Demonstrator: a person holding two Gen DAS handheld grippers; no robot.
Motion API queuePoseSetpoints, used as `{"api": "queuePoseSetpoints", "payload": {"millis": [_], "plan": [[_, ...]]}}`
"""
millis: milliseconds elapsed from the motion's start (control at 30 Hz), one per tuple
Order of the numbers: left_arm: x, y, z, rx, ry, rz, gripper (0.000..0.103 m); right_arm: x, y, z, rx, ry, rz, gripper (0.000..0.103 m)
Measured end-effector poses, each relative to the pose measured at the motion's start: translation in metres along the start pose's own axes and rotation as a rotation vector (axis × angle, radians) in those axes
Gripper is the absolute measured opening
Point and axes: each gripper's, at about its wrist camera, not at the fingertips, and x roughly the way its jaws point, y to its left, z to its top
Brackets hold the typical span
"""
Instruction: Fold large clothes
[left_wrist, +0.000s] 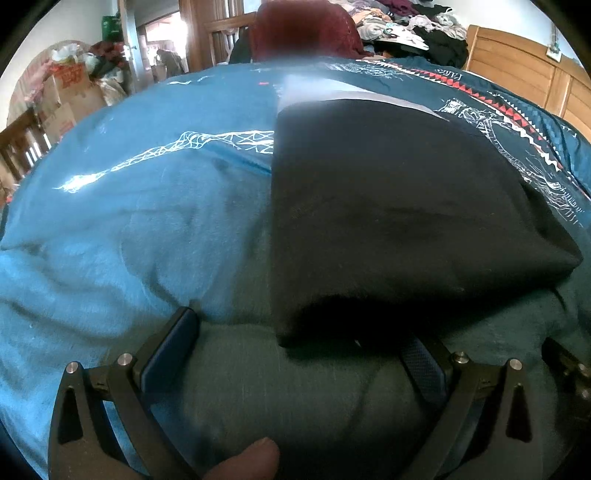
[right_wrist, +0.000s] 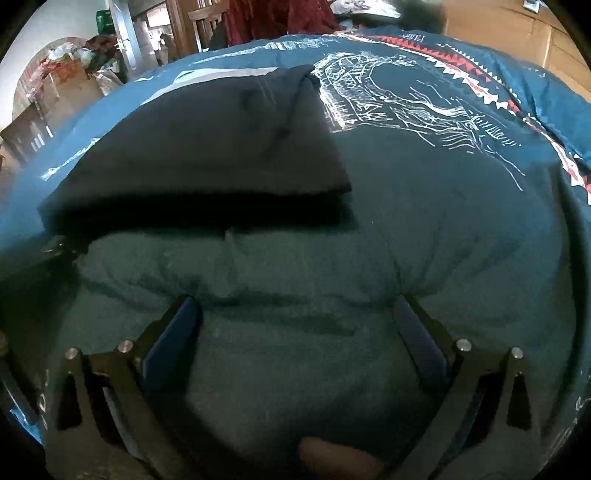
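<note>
Nearest the lens: left gripper (left_wrist: 299, 332) with jaws spread wide, blue pads low over the teal bedspread (left_wrist: 129, 229), right-hand pad tucked just under the near corner of the black garment (left_wrist: 388, 206). Nothing pinched yet. A fingertip of the person poking in at the bottom edge.

Same deal in the right wrist view: right gripper (right_wrist: 295, 314) gaping open, hovering over bare bedspread (right_wrist: 424, 229) a bit short of the garment's near edge (right_wrist: 207, 162), not touching it. No cloth between the pads.

Black garment itself sitting flat on the bedspread as a tidy rectangle, looks already doubled over at least once, thick shadowed fold facing the grippers. A pale strip peeking out past its far edge, can't tell if it belongs to the garment or the bedding print.

Guessing the step: lining up both grippers on the near edge for another fold. Next move probably needs each gripper slid forward onto a near corner, clamped through all the layers, then lifted together and carried over toward the far edge, kept level to avoid a skewed stack.

Beyond the garment: a pile of loose clothes (left_wrist: 406, 26), wooden headboard (left_wrist: 517, 59), cardboard boxes (left_wrist: 74, 96) off to the garment's far left.
</note>
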Motion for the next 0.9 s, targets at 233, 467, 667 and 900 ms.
{"api": "queuePoseSetpoints", "payload": {"millis": [233, 467, 667, 900], "plan": [[0.000, 0.001, 0.001, -0.004, 0.001, -0.003, 0.103, -0.001, 0.000, 0.002, 0.009, -0.005, 0.002, 0.103], [-0.001, 0.001, 0.000, -0.007, -0.001, -0.005, 0.103, -0.002, 0.012, 0.008, -0.018, 0.021, -0.071, 0.103], [0.000, 0.001, 0.001, -0.003, 0.001, -0.003, 0.103, 0.007, 0.001, 0.012, 0.075, 0.055, -0.031, 0.103], [0.000, 0.001, 0.002, -0.001, 0.001, -0.001, 0.103, 0.013, 0.003, 0.009, 0.051, 0.015, -0.038, 0.103]]}}
